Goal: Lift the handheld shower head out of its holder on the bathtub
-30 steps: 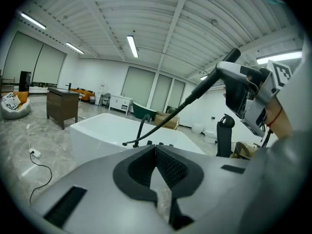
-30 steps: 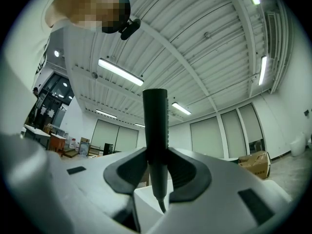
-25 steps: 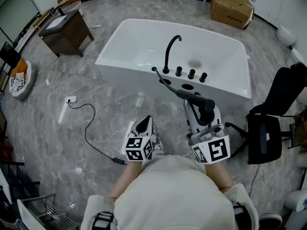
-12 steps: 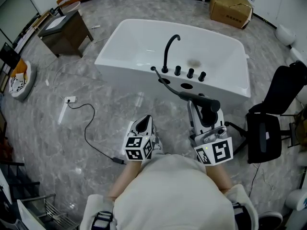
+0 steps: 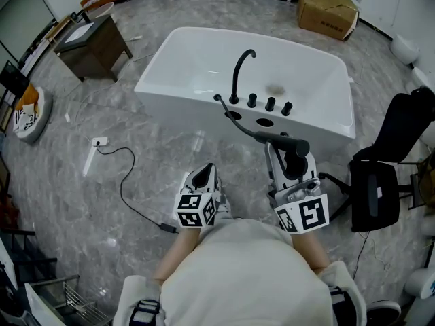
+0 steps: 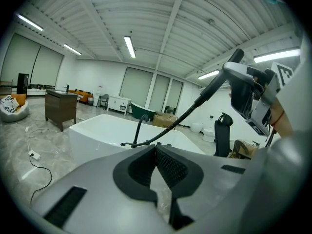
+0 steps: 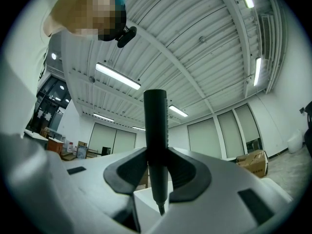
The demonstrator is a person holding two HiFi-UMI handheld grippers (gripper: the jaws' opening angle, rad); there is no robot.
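Right gripper (image 7: 157, 168) has its jaws partly closed around the slim black shower head (image 5: 283, 142), pads pressing on either side of the round handle. The head is already clear of the tub deck and is held over the floor between the person and the near wall of the bathtub (image 5: 178, 107). From where I stand, the weak spot is that grip. The handle is smooth and round and pinched from only two sides, so it could twist or slide between the pads if anything tugs on it. The hose (image 5: 238, 121) is the likely culprit. It runs back in a low arc to the deck beside the faucet (image 5: 239, 72) and the row of knobs (image 5: 270, 104), and pulling further away would draw it tight, or catch it on that hardware, and wrench the head loose. A drop from here would land on the stone floor or knock the tub rim. What looks like the holder opening (image 5: 265, 122) sits empty on the deck. Left gripper (image 5: 203, 174) is closed on nothing and kept low near the person's body, so it is not placed to steady the hose. A black chair (image 5: 380, 190) stands near on the right, and a wide swing that way might clip it.
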